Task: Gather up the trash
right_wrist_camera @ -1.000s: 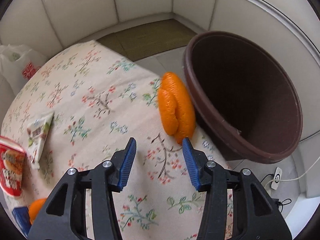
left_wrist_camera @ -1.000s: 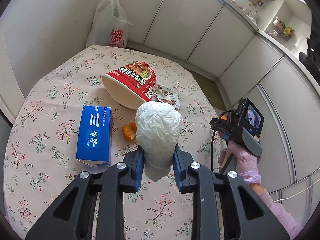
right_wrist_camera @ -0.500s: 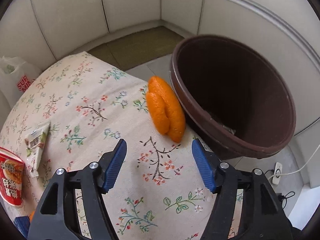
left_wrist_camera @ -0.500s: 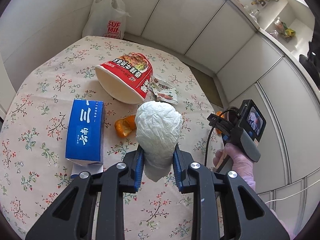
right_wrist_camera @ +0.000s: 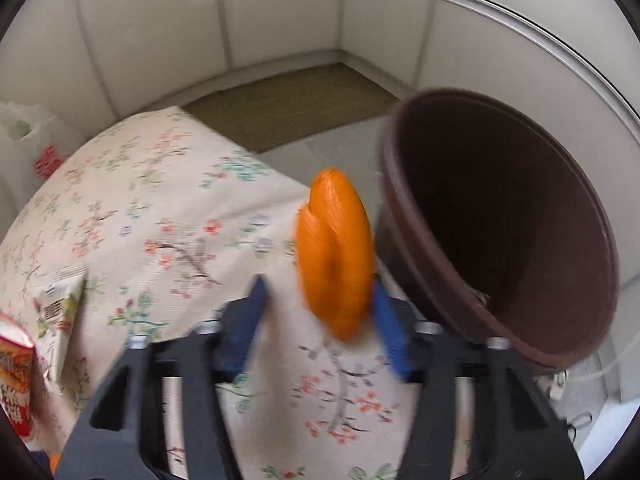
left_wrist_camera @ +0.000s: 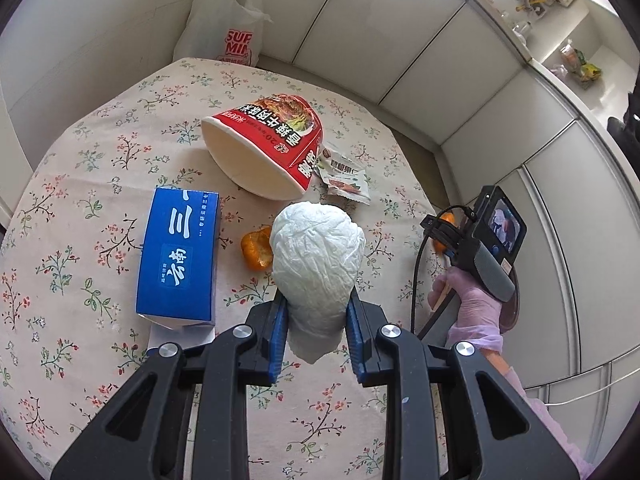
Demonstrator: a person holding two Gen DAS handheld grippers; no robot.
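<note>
A table (left_wrist_camera: 80,240) under a floral cloth stands in a corner of pale panelled walls, with a white plastic bag (left_wrist_camera: 228,20) on the floor beyond its far edge. In your left wrist view, your left gripper (left_wrist_camera: 316,336) is clamped on a crumpled white paper wad (left_wrist_camera: 316,256), both blue pads pressed into its lower sides and the wad standing up above the cloth. Past it, a tipped red noodle cup (left_wrist_camera: 264,148) lies on its side with its open mouth toward the near left, a small snack wrapper (left_wrist_camera: 344,178) just to its right, a blue box (left_wrist_camera: 178,256) flat on the left, and a piece of orange peel (left_wrist_camera: 256,248) between the box and the wad. At the right edge your gloved right hand (left_wrist_camera: 472,296) holds the other tool. In your right wrist view, blurred by motion, your right gripper (right_wrist_camera: 320,316) has its jaws closing around a larger orange peel (right_wrist_camera: 334,248) near the table's right edge; the right pad looks against it, while a gap shows on the left. Just right of the peel, off the table, a dark brown bin (right_wrist_camera: 504,216) gapes open. The snack wrapper (right_wrist_camera: 60,308) and noodle cup (right_wrist_camera: 14,376) sit at the far left.
</note>
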